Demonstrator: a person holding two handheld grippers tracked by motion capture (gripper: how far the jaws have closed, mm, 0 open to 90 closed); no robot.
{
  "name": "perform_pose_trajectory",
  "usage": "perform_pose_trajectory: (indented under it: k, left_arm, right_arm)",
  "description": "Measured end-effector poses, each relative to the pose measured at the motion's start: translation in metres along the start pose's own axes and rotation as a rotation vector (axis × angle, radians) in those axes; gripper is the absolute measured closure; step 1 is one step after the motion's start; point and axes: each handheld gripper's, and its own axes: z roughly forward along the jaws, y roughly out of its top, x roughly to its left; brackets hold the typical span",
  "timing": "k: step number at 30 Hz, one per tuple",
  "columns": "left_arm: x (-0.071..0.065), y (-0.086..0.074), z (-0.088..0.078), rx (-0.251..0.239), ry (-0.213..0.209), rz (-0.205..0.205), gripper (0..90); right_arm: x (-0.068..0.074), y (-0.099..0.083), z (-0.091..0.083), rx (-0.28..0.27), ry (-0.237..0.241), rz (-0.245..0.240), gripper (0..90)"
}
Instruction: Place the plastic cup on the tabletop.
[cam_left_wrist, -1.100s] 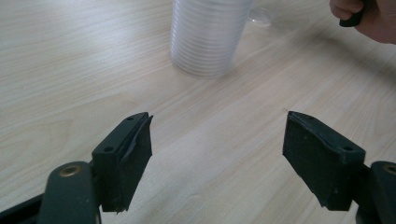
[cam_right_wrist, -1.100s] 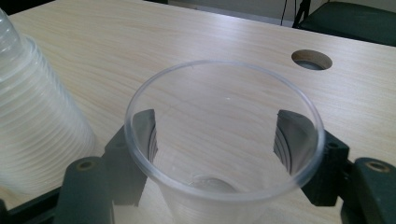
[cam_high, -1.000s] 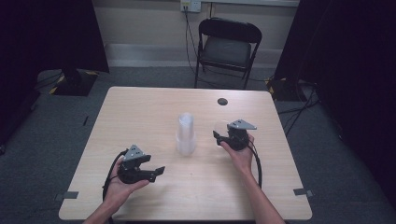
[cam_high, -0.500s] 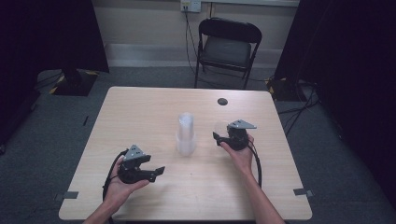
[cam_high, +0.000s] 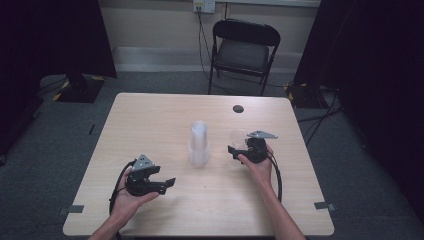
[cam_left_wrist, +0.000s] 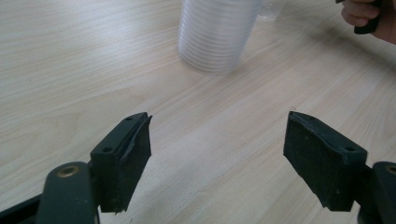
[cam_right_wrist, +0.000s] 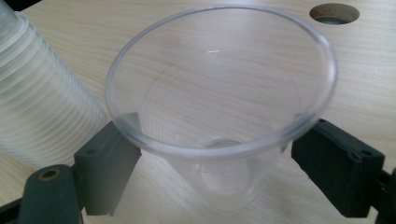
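A light wooden bench (cam_high: 150, 125) fills the middle of the high view, with a black folding chair (cam_high: 244, 47) standing behind its far edge at the top of the frame. Near the centre of the bench stands a tall stack of clear plastic cups (cam_high: 199, 144); in the left gripper view the stack (cam_left_wrist: 217, 32) sits at the upper middle.

At the lower left of the high view, the left claw (cam_high: 167, 184) is held just above the bench by the person's left hand (cam_high: 127, 197). Its jaws are spread wide with nothing but bare wood between them, as the left gripper view shows.

At the right of centre, the right claw (cam_high: 234, 150) is held by the right hand (cam_high: 257, 162), just beside the stack. A single clear plastic cup (cam_right_wrist: 219, 107) stands upright between its jaws, one jaw on each side of the cup's wall below the rim; whether they press on it or only bracket it cannot be told. A round cable hole (cam_high: 238, 108) lies in the bench toward the far edge, seen also at the upper right of the right gripper view.
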Motion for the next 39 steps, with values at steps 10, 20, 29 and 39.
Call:
perform_pose_trajectory:
  k: [10,20,29,39]
  left_arm:
    - [0.006,-0.001,0.0,0.006,0.018,-0.019,22.8]
    - [0.01,0.0,-0.001,0.007,0.036,-0.026,22.8]
    - [0.01,0.0,-0.002,0.008,0.044,-0.031,22.7]
    - [0.007,-0.001,-0.003,0.032,0.059,-0.02,22.7]
  right_arm:
    - [-0.003,-0.007,-0.016,0.017,-0.003,-0.003,15.3]
    - [-0.002,-0.013,-0.038,0.024,0.013,0.003,15.4]
    - [0.001,-0.012,-0.066,0.02,0.021,0.0,15.8]
    - [0.004,-0.024,-0.096,0.027,0.031,0.021,17.0]
